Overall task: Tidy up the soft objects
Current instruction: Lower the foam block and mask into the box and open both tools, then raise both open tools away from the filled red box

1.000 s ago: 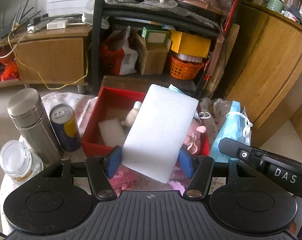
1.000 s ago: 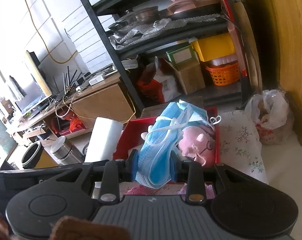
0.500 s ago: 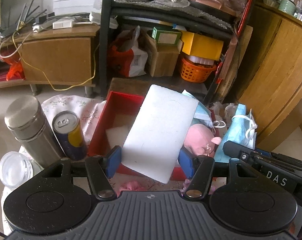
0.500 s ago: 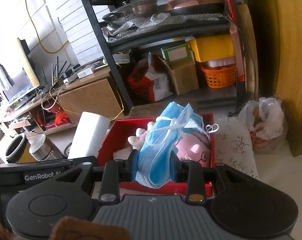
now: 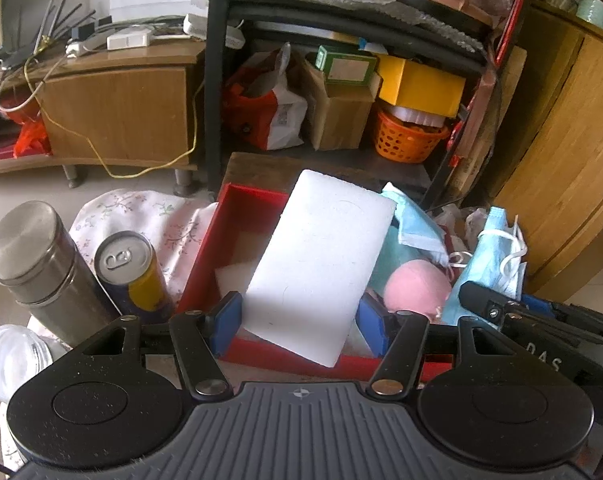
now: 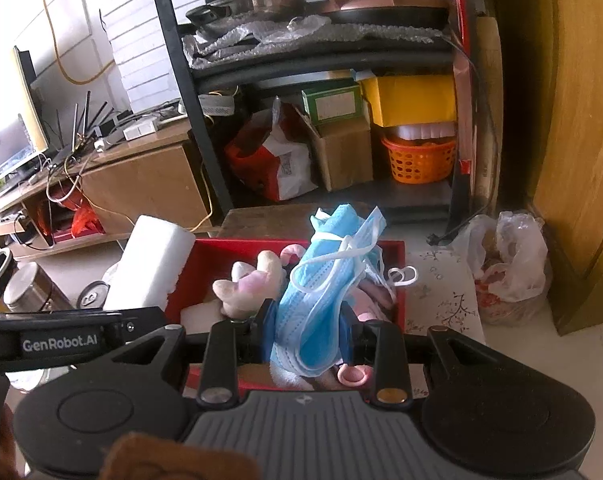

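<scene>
My left gripper [image 5: 299, 322] is shut on a white foam sponge block [image 5: 321, 260] and holds it tilted over the red box [image 5: 237, 220]. My right gripper [image 6: 307, 330] is shut on a bundle of blue face masks [image 6: 325, 280] above the same red box [image 6: 217, 252]. Inside the box lie a pink plush pig [image 5: 415, 286], a small white sponge [image 5: 231, 276], another blue mask [image 5: 415, 224] and a cream plush toy [image 6: 249, 280]. The sponge block also shows at the left in the right wrist view [image 6: 153, 264].
A steel flask [image 5: 33, 268], a drink can [image 5: 131, 272] and a glass jar lid [image 5: 11, 356] stand left of the box on a floral cloth [image 5: 141, 216]. A black shelf rack [image 5: 341, 80] and a wooden cabinet [image 5: 561, 160] stand behind. A plastic bag [image 6: 509, 260] lies to the right.
Both grippers have moved forward over the red box, still holding the sponge block and the masks. The box now sits closer and lower in both views.
</scene>
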